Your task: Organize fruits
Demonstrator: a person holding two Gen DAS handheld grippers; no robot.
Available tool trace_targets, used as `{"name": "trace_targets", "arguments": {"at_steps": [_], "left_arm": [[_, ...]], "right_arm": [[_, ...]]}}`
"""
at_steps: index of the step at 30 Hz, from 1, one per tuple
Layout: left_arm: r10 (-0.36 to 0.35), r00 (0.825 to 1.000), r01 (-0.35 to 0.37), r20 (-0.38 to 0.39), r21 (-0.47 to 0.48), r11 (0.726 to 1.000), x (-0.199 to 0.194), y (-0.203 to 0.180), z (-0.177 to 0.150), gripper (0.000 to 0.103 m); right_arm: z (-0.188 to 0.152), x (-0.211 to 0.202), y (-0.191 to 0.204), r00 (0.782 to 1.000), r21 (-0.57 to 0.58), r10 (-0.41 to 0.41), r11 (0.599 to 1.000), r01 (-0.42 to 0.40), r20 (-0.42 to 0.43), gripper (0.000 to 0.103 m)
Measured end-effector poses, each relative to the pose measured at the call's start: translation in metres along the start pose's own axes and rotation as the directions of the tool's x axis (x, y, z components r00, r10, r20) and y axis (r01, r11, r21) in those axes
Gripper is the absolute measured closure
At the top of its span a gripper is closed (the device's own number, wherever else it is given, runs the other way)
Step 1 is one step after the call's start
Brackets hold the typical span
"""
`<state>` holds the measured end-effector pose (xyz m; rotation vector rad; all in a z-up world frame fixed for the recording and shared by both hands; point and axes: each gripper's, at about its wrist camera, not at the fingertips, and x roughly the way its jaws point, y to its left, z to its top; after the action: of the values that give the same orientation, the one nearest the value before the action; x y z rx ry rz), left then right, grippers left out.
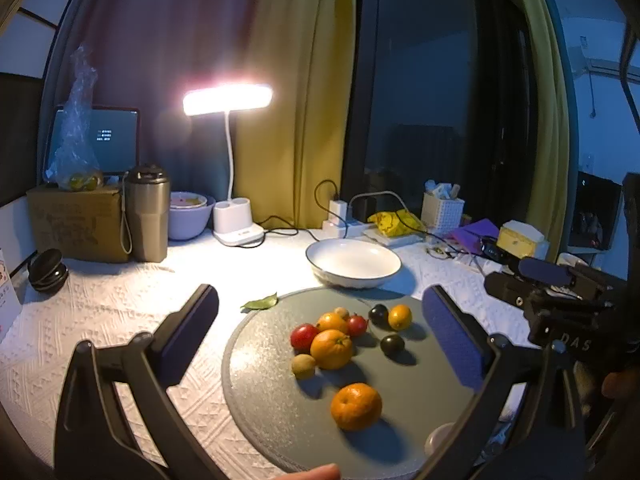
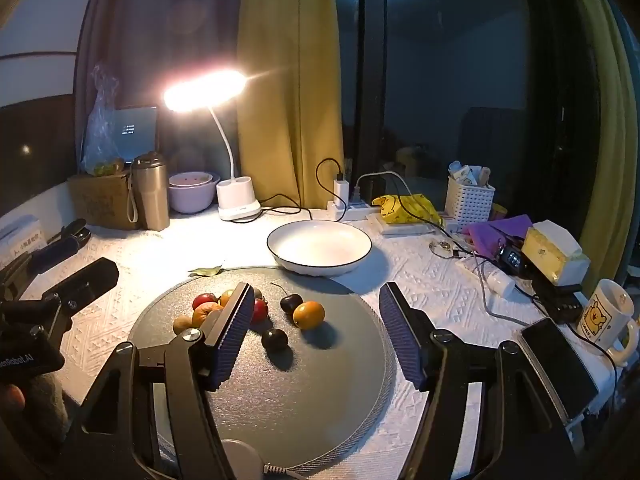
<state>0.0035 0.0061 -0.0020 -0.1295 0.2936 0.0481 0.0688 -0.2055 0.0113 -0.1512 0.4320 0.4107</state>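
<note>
Several small fruits lie on a round grey mat (image 1: 276, 400) (image 2: 320, 400): oranges (image 1: 331, 349), one orange apart in front (image 1: 355, 406), red tomatoes (image 1: 304, 336), dark cherries (image 1: 392, 344) (image 2: 275, 339), a kumquat (image 1: 400, 317) (image 2: 308, 314). An empty white bowl (image 1: 353, 261) (image 2: 319, 247) stands behind the mat. My left gripper (image 1: 320, 332) is open, hovering above the fruit pile. My right gripper (image 2: 316, 328) is open above the mat's middle, around the cherries and kumquat in view. The right gripper's body also shows in the left wrist view (image 1: 556, 304).
A lit desk lamp (image 1: 236, 224), a steel tumbler (image 1: 147, 216), a cardboard box (image 1: 76, 220) and a lilac bowl (image 1: 190, 216) stand at the back left. A power strip (image 2: 352, 208), basket (image 2: 469, 198), mug (image 2: 608, 316) and phone (image 2: 556, 364) crowd the right. A leaf (image 1: 260, 303) lies by the mat.
</note>
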Motion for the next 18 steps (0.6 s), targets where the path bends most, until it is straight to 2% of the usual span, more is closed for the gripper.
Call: {"name": "trace_targets", "arguments": {"at_steps": [18], "left_arm": [[-0.012,1.0,0.012,-0.012,0.014,1.0,0.0004,-0.0031,-0.0015,0.0]], "right_arm": [[-0.0041,0.0045,0.0045,1.0,0.003,-0.003,1.0,0.003,-0.012,0.035]]}}
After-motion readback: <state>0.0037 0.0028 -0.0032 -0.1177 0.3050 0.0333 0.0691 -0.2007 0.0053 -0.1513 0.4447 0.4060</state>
